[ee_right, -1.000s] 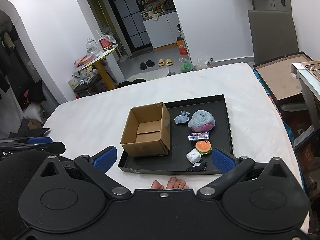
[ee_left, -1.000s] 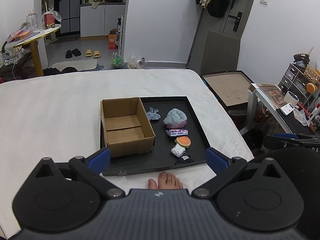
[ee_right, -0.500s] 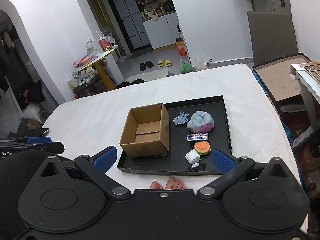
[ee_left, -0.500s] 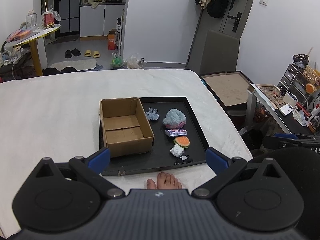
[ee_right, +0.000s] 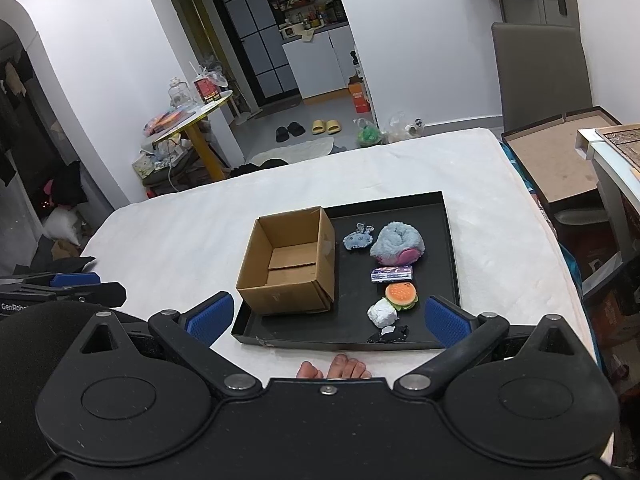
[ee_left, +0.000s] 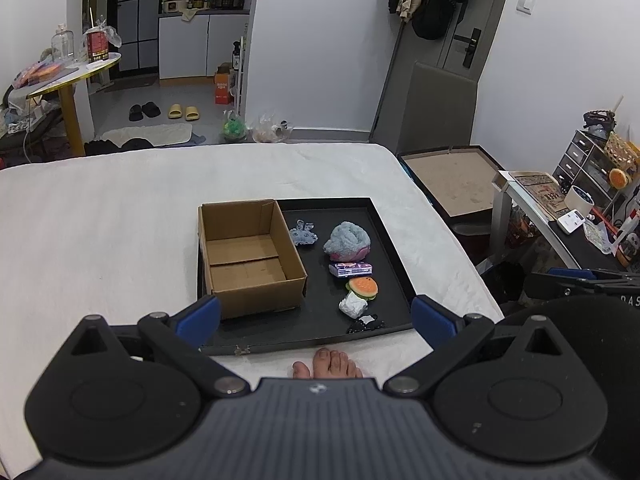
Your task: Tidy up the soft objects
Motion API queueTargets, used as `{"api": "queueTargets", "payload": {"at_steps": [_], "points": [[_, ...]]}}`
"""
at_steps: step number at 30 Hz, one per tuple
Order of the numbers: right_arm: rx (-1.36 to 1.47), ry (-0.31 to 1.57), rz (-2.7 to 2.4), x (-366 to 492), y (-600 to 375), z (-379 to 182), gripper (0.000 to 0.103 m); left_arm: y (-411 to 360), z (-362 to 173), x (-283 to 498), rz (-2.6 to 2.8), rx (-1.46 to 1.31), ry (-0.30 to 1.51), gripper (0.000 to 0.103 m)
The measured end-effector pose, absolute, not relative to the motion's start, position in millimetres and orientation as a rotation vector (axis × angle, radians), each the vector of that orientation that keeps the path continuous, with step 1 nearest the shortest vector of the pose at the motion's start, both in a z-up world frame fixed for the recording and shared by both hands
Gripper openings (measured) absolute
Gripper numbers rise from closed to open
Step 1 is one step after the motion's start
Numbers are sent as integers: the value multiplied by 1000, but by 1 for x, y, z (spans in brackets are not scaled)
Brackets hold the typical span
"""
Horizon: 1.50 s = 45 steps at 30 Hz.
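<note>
Left wrist view: left hand-held gripper (ee_left: 316, 316) spread wide, nothing between its blue pads, hovering near edge of the flat black rectangular tray (ee_left: 390, 240). Right hand-held gripper (ee_right: 327, 318) also spread, empty, same standoff. Tray sits on a white bed (ee_left: 100, 220), well beyond both sets of fingertips. One open brown cardboard box (ee_left: 250, 254), empty, on tray's left half. Six soft items in a loose column on the right half: small blue-grey plush (ee_left: 303, 236) far, fluffy blue-and-pink plush (ee_left: 347, 242) right of it, purple printed packet (ee_left: 351, 269), orange burger-shaped squishy (ee_left: 362, 288), crumpled white lump (ee_left: 353, 306), small black-and-white piece (ee_left: 367, 323) nearest. None touching the box. One bare foot (ee_left: 329, 364) on bed just near of tray. Room: white walls, grey door far right, round yellow-edged side table (ee_left: 72, 76) far left, two pairs of slippers on the floor.
</note>
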State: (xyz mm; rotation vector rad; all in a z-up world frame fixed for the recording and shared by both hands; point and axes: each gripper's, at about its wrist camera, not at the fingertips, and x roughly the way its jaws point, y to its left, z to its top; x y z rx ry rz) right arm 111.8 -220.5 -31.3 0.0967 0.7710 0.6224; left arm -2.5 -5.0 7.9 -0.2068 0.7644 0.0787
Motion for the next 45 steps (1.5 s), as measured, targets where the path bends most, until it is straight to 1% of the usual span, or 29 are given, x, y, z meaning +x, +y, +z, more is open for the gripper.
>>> {"api": "queueTargets", "payload": {"at_steps": [12,26,29,32,45], "points": [[101,741,648,114,-229,-30,103,3,3,-2,54,-218,724,101],[146,755,608,138,-233,-52,103,28,-28,25,92,-276,739,101],[132,697,592,139,-233,-52,103,31,-33,31,107,-263,728,101],[145,681,588,147,-234,-54,103,37,-40,37,122,-262,722,101],[120,718,564,180,-232,-97,102,62,-78,64,197,-305,733,101]]}}
